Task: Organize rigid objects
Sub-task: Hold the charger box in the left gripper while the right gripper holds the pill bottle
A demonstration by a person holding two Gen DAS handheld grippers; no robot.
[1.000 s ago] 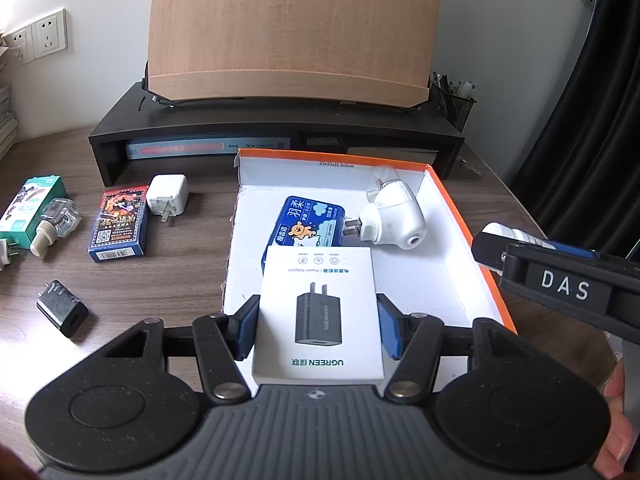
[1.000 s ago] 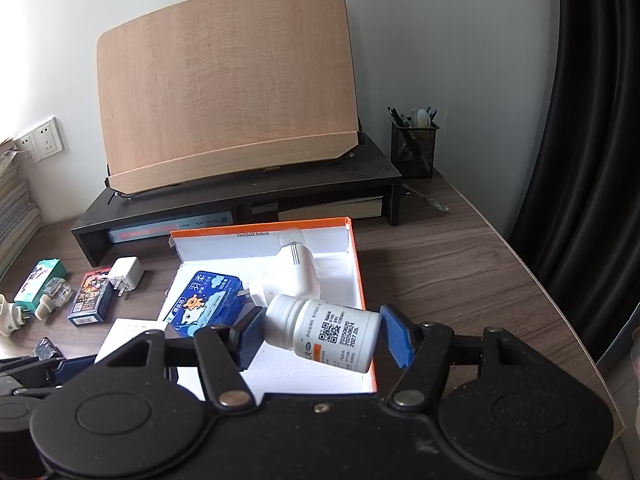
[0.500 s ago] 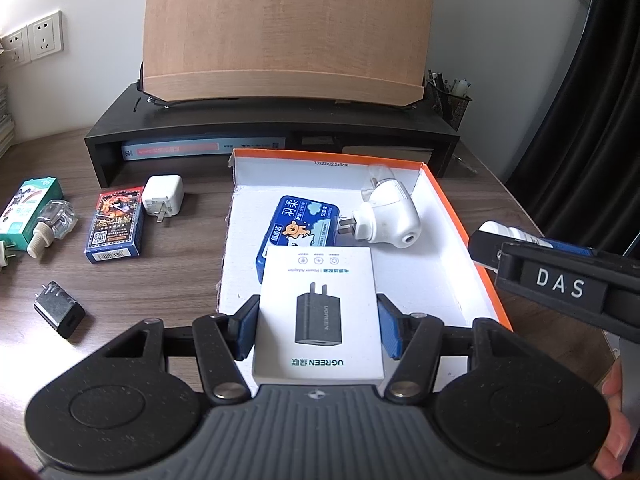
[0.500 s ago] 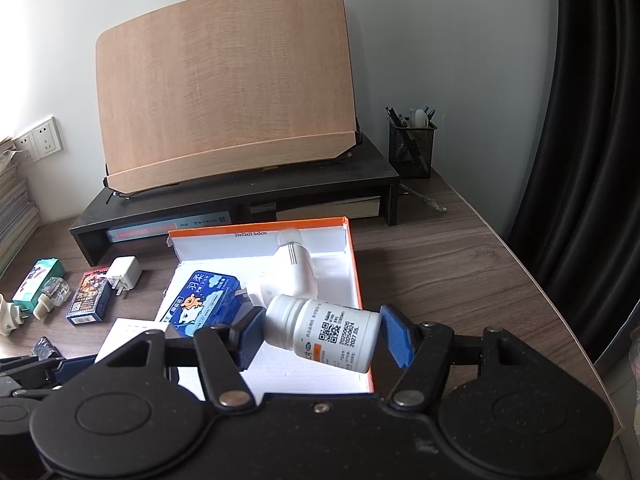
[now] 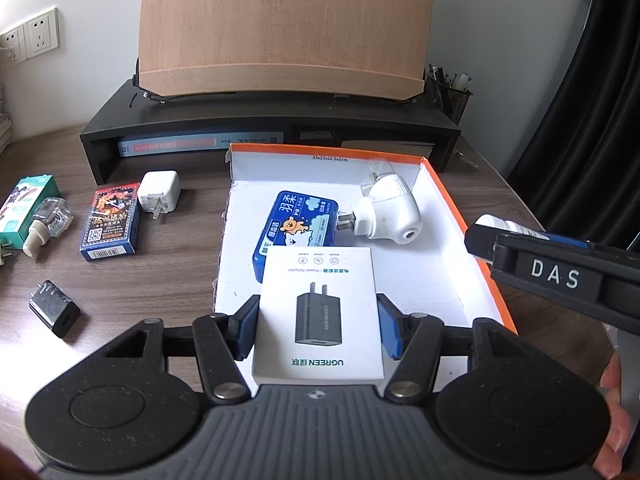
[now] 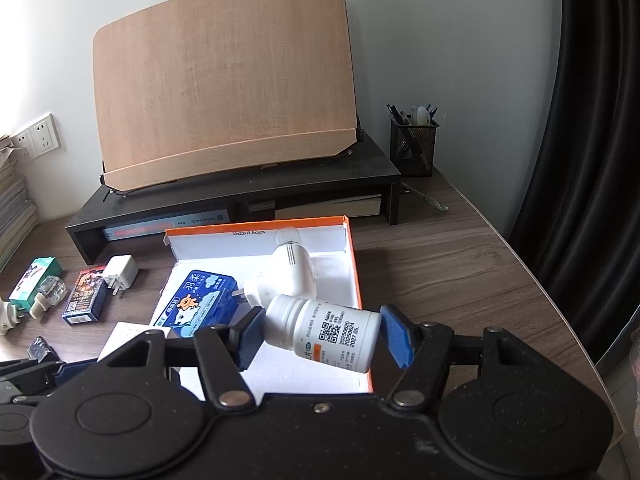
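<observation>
My left gripper (image 5: 318,330) is shut on a white charger carton (image 5: 318,280) printed with a black adapter, held over the near end of the orange-rimmed white box (image 5: 452,208). My right gripper (image 6: 324,336) is shut on a white pill bottle (image 6: 332,332), which lies sideways between the blue pads, cap to the left, above the box's right rim (image 6: 354,264). Inside the box lie a blue tin (image 5: 298,224) and a white plug-in device (image 5: 388,212). The right gripper's body (image 5: 560,280) shows at the right edge of the left wrist view.
Left of the box on the wooden desk lie a card pack (image 5: 112,222), a white charger (image 5: 158,192), a black charger (image 5: 54,310), a green carton (image 5: 24,208) and a small glass bottle (image 5: 48,220). A black monitor stand (image 5: 272,120) with a wooden board and a pen holder (image 6: 414,144) stand behind.
</observation>
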